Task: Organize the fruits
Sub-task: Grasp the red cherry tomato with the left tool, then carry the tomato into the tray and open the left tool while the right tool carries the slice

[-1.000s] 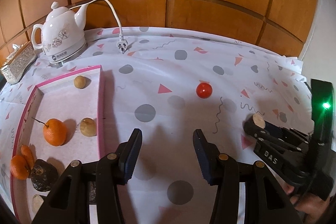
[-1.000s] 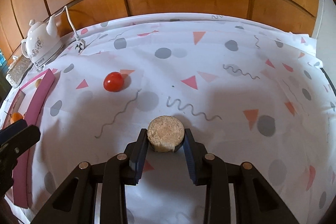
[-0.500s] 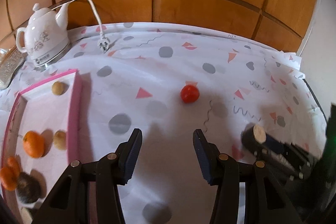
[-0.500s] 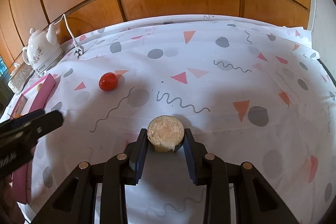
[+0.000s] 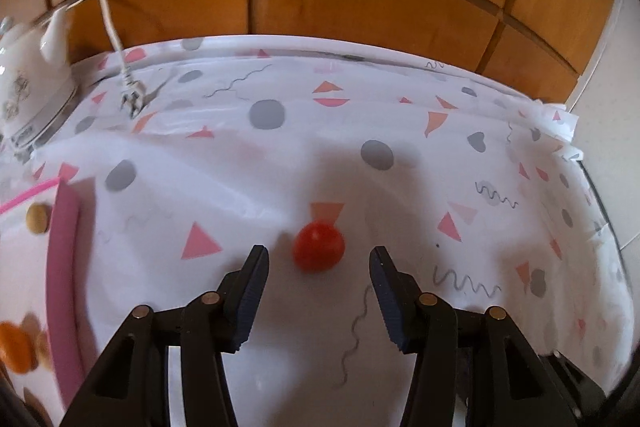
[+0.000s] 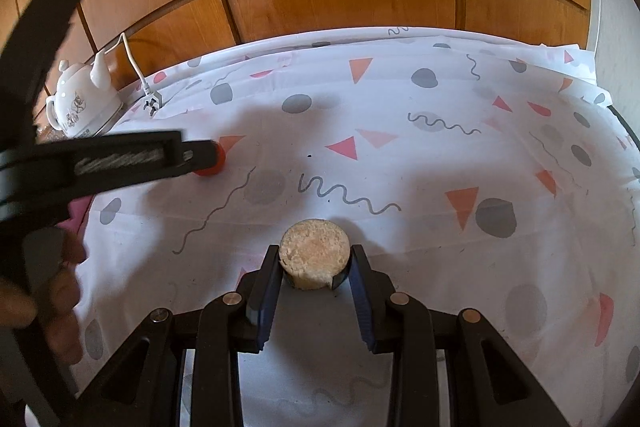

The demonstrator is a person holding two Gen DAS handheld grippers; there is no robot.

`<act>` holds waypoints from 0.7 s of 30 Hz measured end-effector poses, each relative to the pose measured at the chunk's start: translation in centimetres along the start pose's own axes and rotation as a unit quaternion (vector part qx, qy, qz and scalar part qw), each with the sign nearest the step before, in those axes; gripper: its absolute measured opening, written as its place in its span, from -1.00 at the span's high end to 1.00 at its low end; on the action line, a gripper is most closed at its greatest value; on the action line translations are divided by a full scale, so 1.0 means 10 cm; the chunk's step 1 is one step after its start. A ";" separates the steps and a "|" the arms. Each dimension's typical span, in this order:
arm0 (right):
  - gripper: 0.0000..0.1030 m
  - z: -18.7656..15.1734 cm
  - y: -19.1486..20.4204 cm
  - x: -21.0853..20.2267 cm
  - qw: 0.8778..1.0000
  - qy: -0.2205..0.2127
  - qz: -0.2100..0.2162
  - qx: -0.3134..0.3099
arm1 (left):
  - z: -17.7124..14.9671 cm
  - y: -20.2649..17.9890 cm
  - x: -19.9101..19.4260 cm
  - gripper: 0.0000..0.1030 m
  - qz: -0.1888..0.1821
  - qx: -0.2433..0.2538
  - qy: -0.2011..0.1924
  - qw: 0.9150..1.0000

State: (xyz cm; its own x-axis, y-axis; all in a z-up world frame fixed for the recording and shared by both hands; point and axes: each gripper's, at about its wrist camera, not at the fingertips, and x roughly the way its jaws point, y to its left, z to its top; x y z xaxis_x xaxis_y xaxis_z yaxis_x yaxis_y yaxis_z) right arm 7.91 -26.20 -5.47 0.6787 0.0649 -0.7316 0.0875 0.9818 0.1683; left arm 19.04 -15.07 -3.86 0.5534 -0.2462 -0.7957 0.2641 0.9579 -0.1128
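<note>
Between the spread fingers of the left hand-held gripper (image 5: 318, 263): red tomato (image 5: 319, 246) on the surface (image 5: 400, 131), framed for grasping. Left of it, pink tray (image 5: 62, 251). Right hand-held gripper (image 6: 314, 261) clamping a tan round fruit (image 6: 314, 254), probably tray-bound.

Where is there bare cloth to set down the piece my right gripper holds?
Bare tablecloth runs ahead and right of the right gripper, out to the far edge. The left side is crowded: the left gripper brackets the red tomato, with the pink tray and kettle beyond.
</note>
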 end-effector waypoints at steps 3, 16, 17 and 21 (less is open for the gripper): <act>0.34 0.00 0.00 0.00 1.000 -0.001 0.000 0.001 | 0.02 -0.05 0.17 0.35 0.010 0.015 0.016 1.000; 0.35 0.01 0.05 0.00 1.000 0.003 -0.010 -0.012 | -0.32 0.20 -0.69 0.44 0.020 -0.015 -0.065 0.998; 0.35 0.02 0.06 0.00 1.000 0.004 -0.013 -0.014 | -0.36 0.24 -0.80 0.44 0.025 -0.018 -0.072 0.997; 0.35 0.02 0.15 0.00 1.000 0.009 -0.006 -0.024 | -0.48 0.43 -1.12 0.44 0.037 -0.022 -0.096 0.994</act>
State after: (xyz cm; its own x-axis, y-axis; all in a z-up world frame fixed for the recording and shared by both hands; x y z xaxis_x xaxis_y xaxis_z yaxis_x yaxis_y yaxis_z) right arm 8.16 -24.81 -5.05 0.6639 0.0563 -0.7457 0.0594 0.9900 0.1277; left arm 10.23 -7.46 1.70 0.7114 -0.1945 -0.6754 0.1840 0.9790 -0.0881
